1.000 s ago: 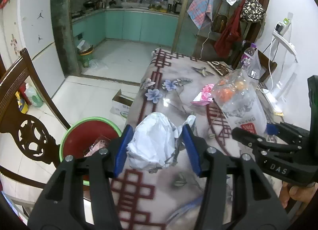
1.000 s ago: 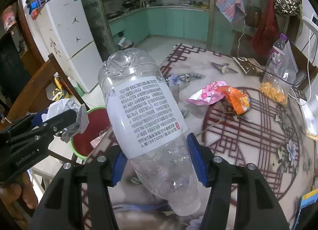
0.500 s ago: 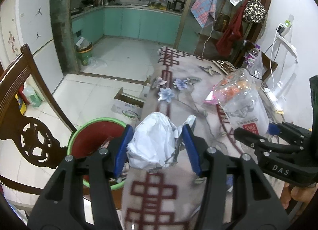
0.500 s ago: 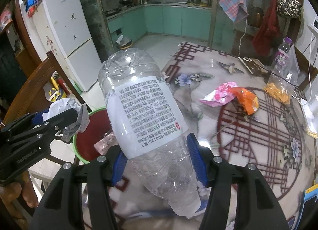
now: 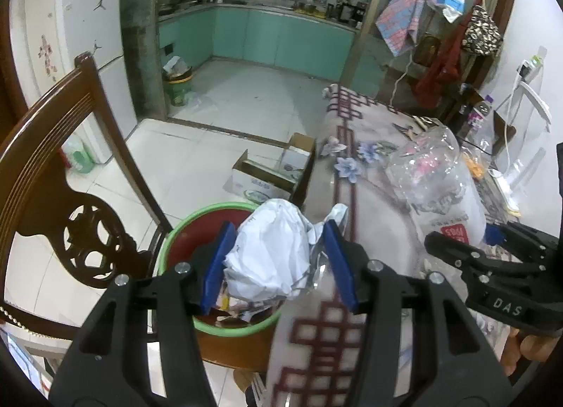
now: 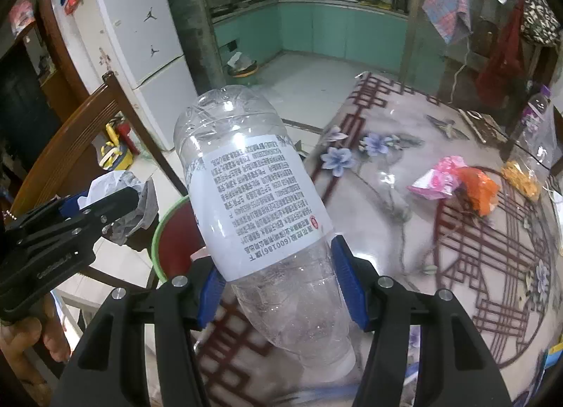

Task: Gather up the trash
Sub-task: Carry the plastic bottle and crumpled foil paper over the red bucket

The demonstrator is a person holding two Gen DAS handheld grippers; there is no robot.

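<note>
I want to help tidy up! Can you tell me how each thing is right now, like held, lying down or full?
Left gripper: shut on the crumpled paper.
Crumpled paper: held above the bin.
Right gripper: shut on the plastic bottle.
Plastic bottle: empty, held cap end down.
Bin: open, some trash inside.
Pink wrapper: lying on the table.
Orange wrapper: lying beside the pink one.
Cardboard box: open, on the floor.

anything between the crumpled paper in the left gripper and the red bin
Nothing visible does. The left gripper holds the crumpled paper over the open, green-rimmed red bin, which sits on the wooden chair beside the table. Some trash already lies inside.
</note>
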